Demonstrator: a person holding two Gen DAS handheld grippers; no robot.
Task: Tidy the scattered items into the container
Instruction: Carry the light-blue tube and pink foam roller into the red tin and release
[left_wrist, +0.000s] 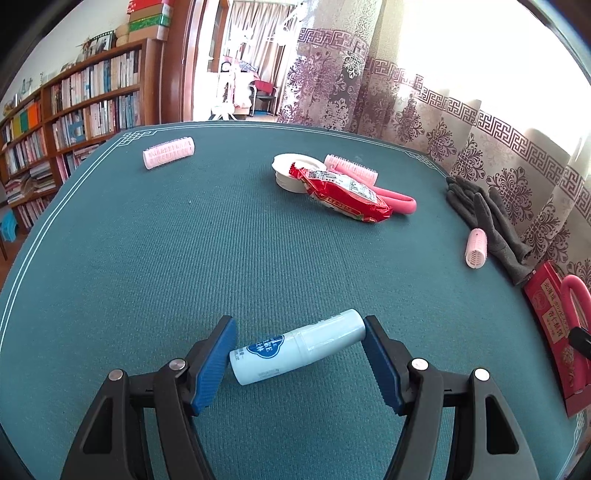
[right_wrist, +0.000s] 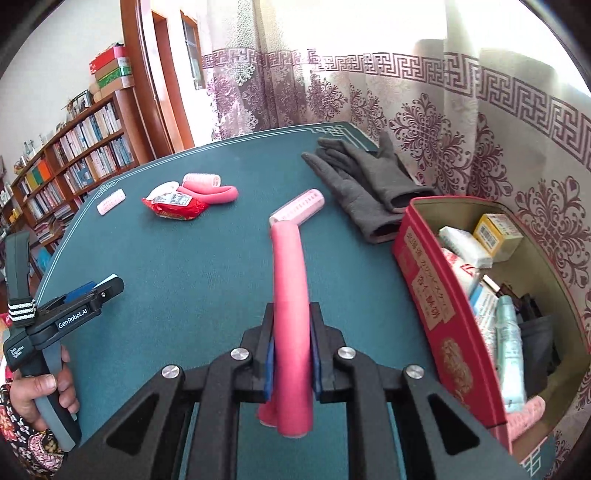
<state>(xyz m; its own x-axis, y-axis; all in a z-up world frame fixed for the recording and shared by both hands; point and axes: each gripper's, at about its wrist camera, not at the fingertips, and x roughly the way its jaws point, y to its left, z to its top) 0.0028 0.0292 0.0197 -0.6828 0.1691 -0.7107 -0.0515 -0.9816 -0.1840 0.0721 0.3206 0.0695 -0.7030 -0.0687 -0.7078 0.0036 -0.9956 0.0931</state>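
Note:
My left gripper (left_wrist: 300, 347) is open around a white bottle with a blue label (left_wrist: 295, 347) that lies on the green table mat; both pads stand at its ends. My right gripper (right_wrist: 291, 354) is shut on a folded pink foam curler rod (right_wrist: 290, 295), held above the mat left of the red tin box (right_wrist: 436, 314). The box holds small boxes and tubes. It also shows at the right edge of the left wrist view (left_wrist: 554, 325). Loose on the mat: pink hair rollers (left_wrist: 168, 152) (left_wrist: 475, 247), a red snack packet (left_wrist: 343, 192), a white tape roll (left_wrist: 288, 173), another pink rod (left_wrist: 399, 201).
Grey gloves (right_wrist: 362, 188) lie at the far right of the mat by the curtain. A pale pink roller (right_wrist: 299, 206) lies beyond the held rod. A bookshelf (left_wrist: 74, 110) stands to the left beyond the table edge.

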